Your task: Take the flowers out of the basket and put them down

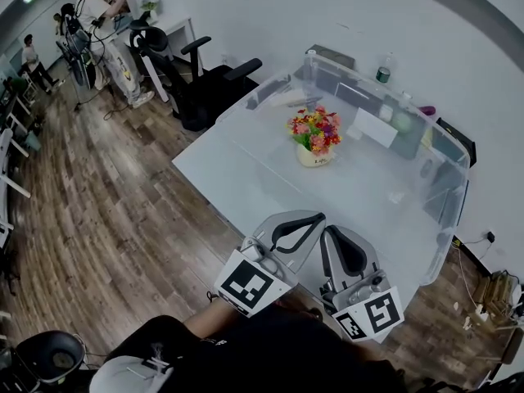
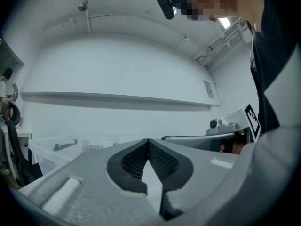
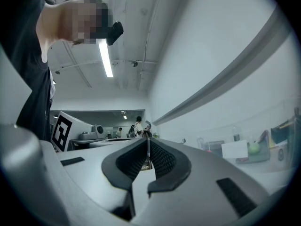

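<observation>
Head view: the flowers (image 1: 316, 129), one mixed bunch of red, orange and pink, stand upright in the basket (image 1: 313, 159), one small cream vessel near the middle of the white worktop (image 1: 246, 182). The bunch is still in the basket, so as far as the pictures show the task has not begun: nothing lifted, nothing laid down. The reach, the grasp, the lift and the set-down are all left. Two tools, both at the near edge of the worktop and well apart from the basket: left tool (image 1: 318, 217) and right tool (image 1: 328, 232) side by side, pointing toward the flowers. Left gripper view: the left tool (image 2: 148, 141) has its jaws together at the tips, nothing between them. Right gripper view: the right tool (image 3: 148, 140) is likewise closed and empty. Either one must open before it can take the stems. Other counts: one clear wall (image 1: 446, 191) round the far and right sides of the worktop; one white card (image 1: 375, 127) behind the basket; one green-capped bottle (image 1: 383, 74) beyond the wall; black office chairs (image 1: 209, 84), probably two, though they overlap and the count is unsure; two people (image 1: 102, 23) far off at upper left.
</observation>
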### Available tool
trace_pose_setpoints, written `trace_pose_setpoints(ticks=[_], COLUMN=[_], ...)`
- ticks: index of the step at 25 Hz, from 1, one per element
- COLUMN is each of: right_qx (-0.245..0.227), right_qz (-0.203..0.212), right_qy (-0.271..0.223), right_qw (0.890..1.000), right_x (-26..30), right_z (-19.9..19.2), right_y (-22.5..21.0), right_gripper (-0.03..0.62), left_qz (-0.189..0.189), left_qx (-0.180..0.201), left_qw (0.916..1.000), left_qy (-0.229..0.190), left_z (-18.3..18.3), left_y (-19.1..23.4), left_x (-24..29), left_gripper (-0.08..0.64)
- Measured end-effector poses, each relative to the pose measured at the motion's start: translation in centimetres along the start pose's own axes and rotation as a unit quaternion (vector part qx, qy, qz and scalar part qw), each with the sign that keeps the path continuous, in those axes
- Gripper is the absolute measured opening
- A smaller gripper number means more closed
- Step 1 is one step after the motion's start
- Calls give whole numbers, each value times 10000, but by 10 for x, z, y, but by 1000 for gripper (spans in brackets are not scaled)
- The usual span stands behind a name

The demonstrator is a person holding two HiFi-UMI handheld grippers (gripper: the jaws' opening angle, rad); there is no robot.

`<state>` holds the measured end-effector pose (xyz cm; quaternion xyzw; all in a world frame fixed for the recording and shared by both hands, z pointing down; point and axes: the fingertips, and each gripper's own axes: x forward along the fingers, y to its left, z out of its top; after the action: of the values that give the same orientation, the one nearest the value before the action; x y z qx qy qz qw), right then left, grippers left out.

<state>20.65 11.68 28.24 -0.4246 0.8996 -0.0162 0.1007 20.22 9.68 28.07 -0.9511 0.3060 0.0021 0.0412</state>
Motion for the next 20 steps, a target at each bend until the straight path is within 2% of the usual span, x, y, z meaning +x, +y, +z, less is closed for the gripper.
trace_pose_setpoints(ticks=[17, 20], right_qx=[-105, -252], right_qz=[-408, -434], right_qy=[17, 42], right_qw=[9991, 9987], right_x=[72, 79], right_z=[-11, -10], right_y=[40, 42], right_gripper=[15, 15], left_qz=[-390, -404], left_qx=[-150, -196], left_qw=[9990, 9988], left_qy=[-161, -210], left_z=[3, 4], left_y=[69, 75], left_x=[-43, -45], left_gripper=[2, 2])
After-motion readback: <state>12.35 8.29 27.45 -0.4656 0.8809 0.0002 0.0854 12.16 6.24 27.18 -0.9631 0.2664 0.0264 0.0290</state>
